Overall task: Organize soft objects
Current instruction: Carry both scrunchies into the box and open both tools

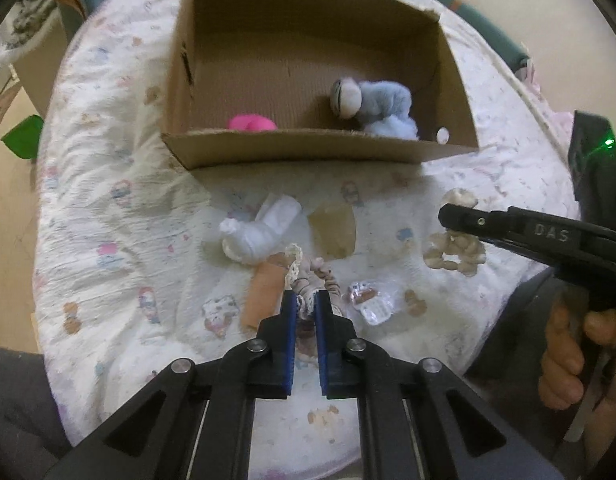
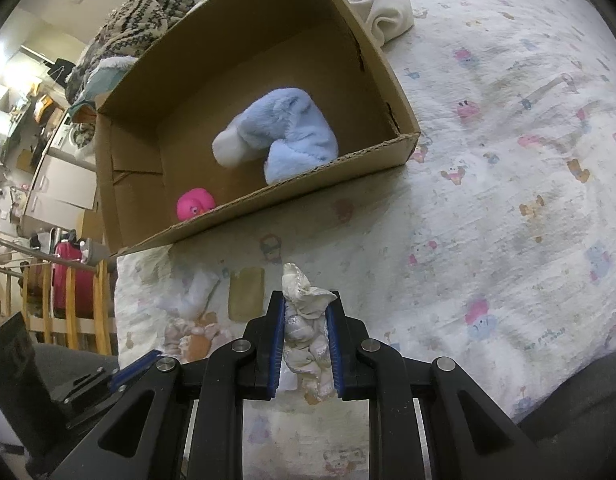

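Observation:
My left gripper (image 1: 306, 300) is shut on a beige ruffled soft piece with lace trim (image 1: 308, 278), low over the printed bedsheet. A rolled white cloth (image 1: 256, 234) lies just left of it. My right gripper (image 2: 306, 300) is shut on a cream puffy soft piece (image 2: 306, 334), seen from the side as the same cream piece (image 1: 456, 252) under the right gripper (image 1: 454, 216). Beyond both stands an open cardboard box (image 1: 320, 150) (image 2: 292, 186). Inside it are a light blue plush (image 1: 382, 106) (image 2: 286, 136) and a pink toy (image 1: 250, 123) (image 2: 194, 205).
A clear plastic packet (image 1: 370, 302) lies right of my left gripper. A white cloth (image 2: 388, 12) sits past the box's far corner. A patterned knit heap (image 2: 136, 20) lies behind the box. The bed edge and a wooden rail (image 2: 72, 304) are at the left.

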Tool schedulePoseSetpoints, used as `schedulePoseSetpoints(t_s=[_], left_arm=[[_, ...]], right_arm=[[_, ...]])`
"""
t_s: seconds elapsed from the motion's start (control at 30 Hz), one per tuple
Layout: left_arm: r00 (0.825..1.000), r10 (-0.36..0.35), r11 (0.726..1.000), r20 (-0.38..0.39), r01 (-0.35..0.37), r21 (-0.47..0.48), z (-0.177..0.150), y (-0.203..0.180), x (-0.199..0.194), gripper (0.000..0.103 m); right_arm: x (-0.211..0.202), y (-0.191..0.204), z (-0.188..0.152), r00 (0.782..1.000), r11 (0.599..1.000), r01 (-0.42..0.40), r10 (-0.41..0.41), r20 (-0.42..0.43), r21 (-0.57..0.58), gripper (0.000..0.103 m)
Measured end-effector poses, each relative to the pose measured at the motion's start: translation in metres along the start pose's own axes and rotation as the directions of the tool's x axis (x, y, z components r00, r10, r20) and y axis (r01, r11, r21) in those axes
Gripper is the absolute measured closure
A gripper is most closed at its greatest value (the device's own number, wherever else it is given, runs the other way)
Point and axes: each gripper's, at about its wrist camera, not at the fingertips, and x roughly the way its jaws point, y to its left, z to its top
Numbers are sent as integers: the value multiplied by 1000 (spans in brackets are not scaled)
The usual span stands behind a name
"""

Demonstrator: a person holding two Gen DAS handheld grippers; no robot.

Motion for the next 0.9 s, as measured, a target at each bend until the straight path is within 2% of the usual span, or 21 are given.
schedulePoseSetpoints(t_s=[0.2, 0.37, 0.67, 0.9], left_arm=[[992, 25, 1000, 122, -23, -18, 3, -5, -29, 95], [975, 58, 998, 214, -51, -40, 9, 2, -56, 94], [953, 104, 993, 284, -85, -77, 33, 17, -78, 95], [937, 104, 995, 332, -96, -40, 65, 11, -88, 94]], right_arm=[[-15, 7, -6, 999, 999, -17, 19, 42, -39, 82], [-30, 13, -10, 994, 996, -41, 48, 94, -81, 82], [-55, 33, -9, 975, 981, -77, 111, 193, -176, 82], [-64, 48, 10, 965, 974, -84, 132, 228, -208, 82]])
